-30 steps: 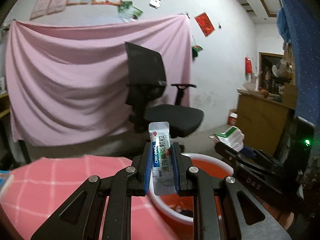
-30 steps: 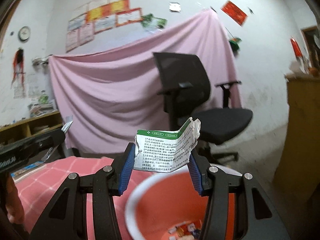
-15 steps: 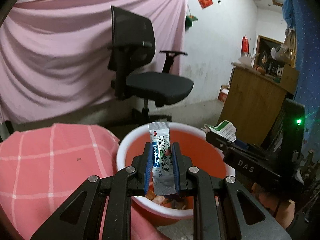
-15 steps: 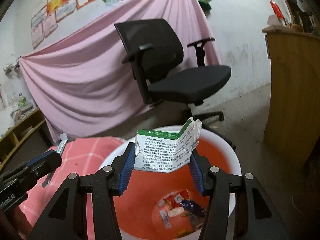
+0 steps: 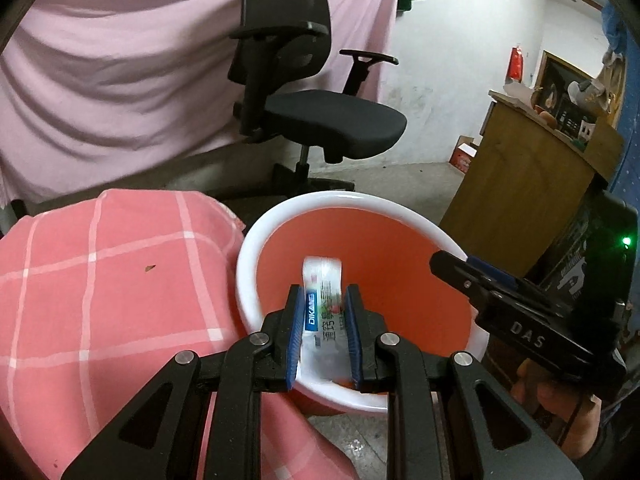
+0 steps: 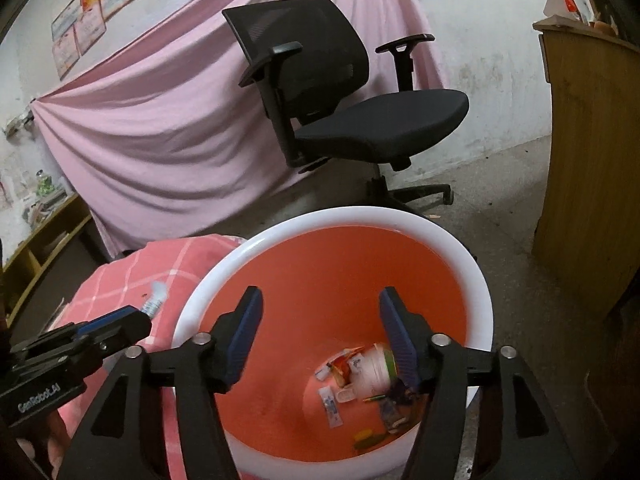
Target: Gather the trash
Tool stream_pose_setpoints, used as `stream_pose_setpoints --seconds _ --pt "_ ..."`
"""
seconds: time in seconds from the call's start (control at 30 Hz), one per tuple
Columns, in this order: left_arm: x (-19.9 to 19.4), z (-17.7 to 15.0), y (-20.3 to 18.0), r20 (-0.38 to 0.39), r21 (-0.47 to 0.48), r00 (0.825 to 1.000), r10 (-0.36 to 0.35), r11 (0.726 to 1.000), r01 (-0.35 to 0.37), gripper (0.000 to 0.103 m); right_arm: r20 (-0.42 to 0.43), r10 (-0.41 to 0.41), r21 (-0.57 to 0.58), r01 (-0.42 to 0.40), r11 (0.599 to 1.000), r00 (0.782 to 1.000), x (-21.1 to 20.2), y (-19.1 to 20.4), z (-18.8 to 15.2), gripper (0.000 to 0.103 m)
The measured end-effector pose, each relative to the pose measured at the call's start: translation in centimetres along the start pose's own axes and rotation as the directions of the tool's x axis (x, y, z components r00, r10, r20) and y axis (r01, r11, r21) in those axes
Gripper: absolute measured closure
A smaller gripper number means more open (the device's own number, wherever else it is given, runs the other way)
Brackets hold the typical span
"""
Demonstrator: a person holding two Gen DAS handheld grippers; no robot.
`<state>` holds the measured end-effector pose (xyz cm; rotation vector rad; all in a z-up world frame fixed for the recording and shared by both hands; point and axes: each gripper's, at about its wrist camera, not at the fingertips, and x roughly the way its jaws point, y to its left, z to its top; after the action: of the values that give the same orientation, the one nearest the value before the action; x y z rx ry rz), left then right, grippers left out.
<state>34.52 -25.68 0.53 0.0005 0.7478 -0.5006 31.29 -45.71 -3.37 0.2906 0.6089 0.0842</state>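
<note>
The left hand-held gripper (image 5: 323,330), black with blue pads, points forward and downward, its jaws drawn close together and pressed on a small white and blue sachet (image 5: 322,312) that stands up between the pads. The right hand-held gripper (image 6: 320,340), of the same black and blue build, also tilts downward; its jaws have just been opening and now stand wide apart with nothing between them. A person's fingers (image 5: 552,396) wrap its grip at the near right.
</note>
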Motion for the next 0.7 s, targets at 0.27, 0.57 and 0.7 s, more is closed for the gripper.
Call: stream_pose_setpoints --seconds 0.27,0.57,0.7 --pt "-1.4 0.0 0.7 0.011 -0.015 0.999 0.031 0.999 -0.031 0.085 0.042 -0.003 -0.003 0.003 1.000 0.999 -0.8 0.3 0.1 0.032" --pt "-4.6 -0.4 2.1 0.064 -0.046 0.995 0.081 0.996 -0.078 0.066 0.145 -0.002 -0.033 0.007 0.999 0.989 -2.9 2.2 0.3 0.022" --pt "-6.7 -0.8 2.8 0.106 -0.064 0.987 0.120 0.991 -0.114 0.049 0.195 0.011 -0.051 -0.001 0.999 0.981 -4.0 3.6 0.2 0.017"
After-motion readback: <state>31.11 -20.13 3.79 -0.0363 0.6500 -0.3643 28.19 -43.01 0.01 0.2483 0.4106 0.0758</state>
